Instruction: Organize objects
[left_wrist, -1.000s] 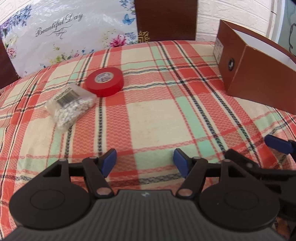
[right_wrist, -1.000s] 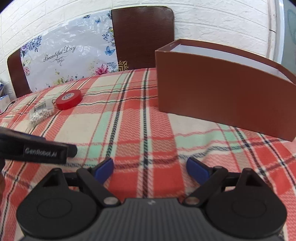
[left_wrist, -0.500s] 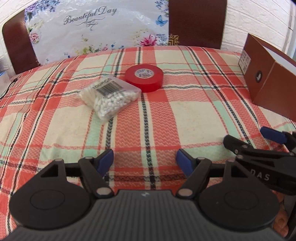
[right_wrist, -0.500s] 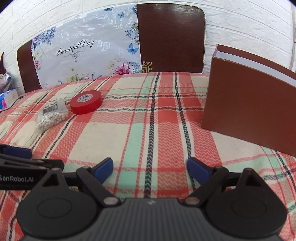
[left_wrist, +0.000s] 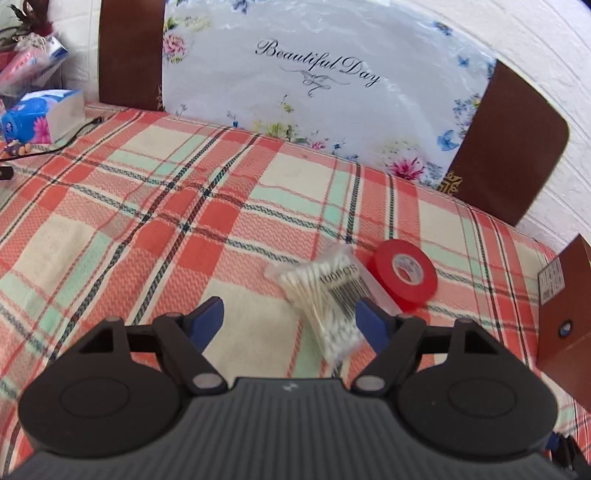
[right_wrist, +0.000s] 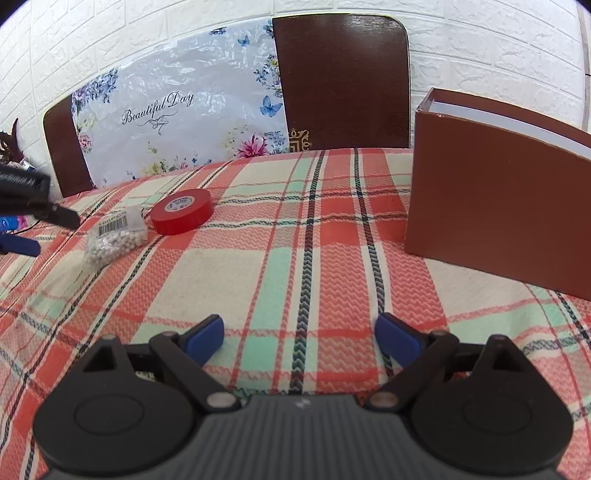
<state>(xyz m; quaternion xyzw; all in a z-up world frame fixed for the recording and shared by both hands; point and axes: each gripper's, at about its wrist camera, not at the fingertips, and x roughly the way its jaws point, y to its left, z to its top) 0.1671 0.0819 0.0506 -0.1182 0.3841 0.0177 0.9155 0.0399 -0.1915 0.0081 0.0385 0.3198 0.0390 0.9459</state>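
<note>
Swinging in over the plaid tablecloth (left_wrist: 147, 236), away from the brown box (right_wrist: 495, 206), now closing on the cotton-swab bag (left_wrist: 328, 295) beside the red tape roll (left_wrist: 404, 275): likely first pickup. Left gripper (left_wrist: 291, 321) spreading wide, bag entering the gap, nothing pinched. Right gripper (right_wrist: 301, 332) hovering spread, empty.

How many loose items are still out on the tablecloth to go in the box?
2: the bag of cotton swabs, just ahead of the open left gripper, and the red tape roll touching its far side. The brown box interior is hidden.
</note>
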